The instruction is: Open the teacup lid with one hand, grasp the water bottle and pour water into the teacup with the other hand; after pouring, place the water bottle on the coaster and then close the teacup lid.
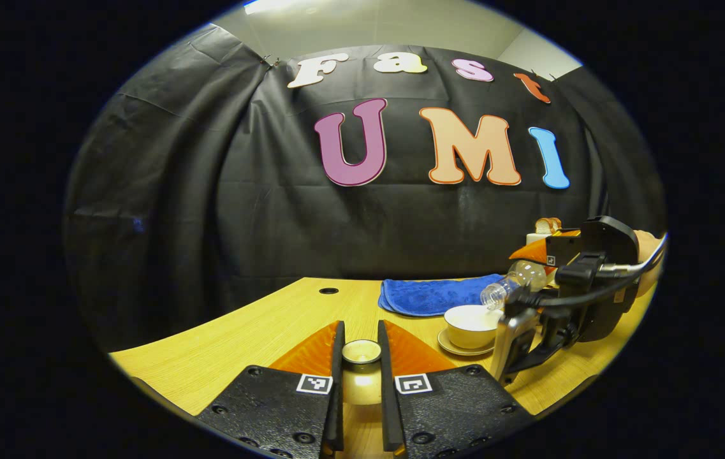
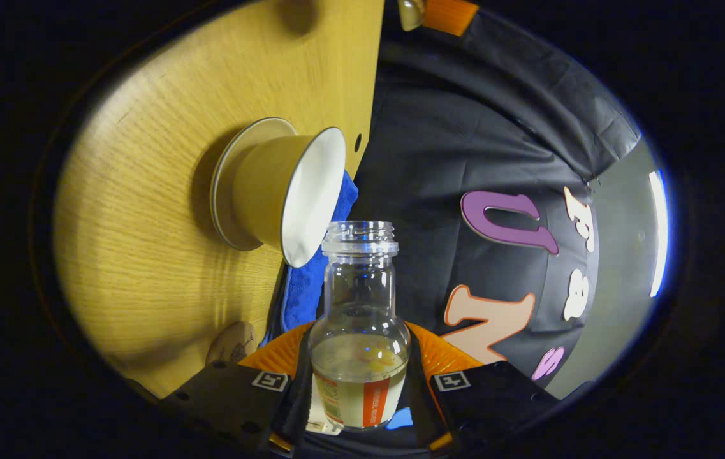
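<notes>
The left gripper [image 1: 359,354] sits level above the surface [image 1: 254,331], fingers clamped on the teacup lid [image 1: 361,352]. The right gripper [image 2: 358,363] is rolled sideways, fingers gripping the water bottle [image 2: 359,331], mouth tipped at the teacup [image 1: 472,325] on its saucer [image 1: 458,347]

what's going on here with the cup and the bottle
A person works two handheld grippers at a wooden table. The left gripper holds the teacup lid off to the side. The right gripper holds the water bottle tipped, mouth at the open teacup, which sits on its saucer.
</notes>
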`<state>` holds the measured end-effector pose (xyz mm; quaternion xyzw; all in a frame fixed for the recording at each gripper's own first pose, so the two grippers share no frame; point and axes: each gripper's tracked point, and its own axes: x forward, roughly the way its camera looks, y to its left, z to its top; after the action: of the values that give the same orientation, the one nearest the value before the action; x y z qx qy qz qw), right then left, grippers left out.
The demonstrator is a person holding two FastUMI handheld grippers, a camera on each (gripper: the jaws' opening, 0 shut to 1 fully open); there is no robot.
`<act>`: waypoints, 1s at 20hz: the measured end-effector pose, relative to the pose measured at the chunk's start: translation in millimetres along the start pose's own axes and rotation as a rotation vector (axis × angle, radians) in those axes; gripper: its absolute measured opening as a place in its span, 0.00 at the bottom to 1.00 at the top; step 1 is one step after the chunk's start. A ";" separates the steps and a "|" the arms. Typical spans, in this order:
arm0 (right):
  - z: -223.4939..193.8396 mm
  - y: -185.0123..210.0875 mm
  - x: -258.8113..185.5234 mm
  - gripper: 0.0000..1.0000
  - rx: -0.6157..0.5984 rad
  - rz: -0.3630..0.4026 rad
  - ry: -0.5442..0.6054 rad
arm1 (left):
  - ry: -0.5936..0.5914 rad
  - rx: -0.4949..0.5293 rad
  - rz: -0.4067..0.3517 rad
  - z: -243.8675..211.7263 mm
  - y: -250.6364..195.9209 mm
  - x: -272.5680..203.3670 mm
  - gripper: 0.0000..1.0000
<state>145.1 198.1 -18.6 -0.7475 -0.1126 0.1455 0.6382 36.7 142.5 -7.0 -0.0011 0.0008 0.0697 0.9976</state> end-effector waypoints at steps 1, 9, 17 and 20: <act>-0.9 2.6 -1.6 0.68 0.076 0.015 -0.003 | 0.000 0.000 0.002 -0.3 0.3 -0.1 0.21; -21.1 -13.5 -12.2 0.66 0.695 0.044 -0.005 | 0.001 0.000 0.001 0.1 0.0 0.2 0.21; -83.9 -26.2 18.9 0.67 1.588 0.019 0.030 | 0.002 -0.002 -0.003 0.2 -0.2 0.4 0.21; -98.6 -19.5 26.3 0.67 1.664 -0.004 0.065 | 0.003 -0.003 -0.006 1.1 -1.4 0.0 0.21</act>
<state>205.6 119.7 12.8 -0.0351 0.0490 0.1584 0.9855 36.9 141.1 -5.9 -0.0027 0.0024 0.0666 0.9978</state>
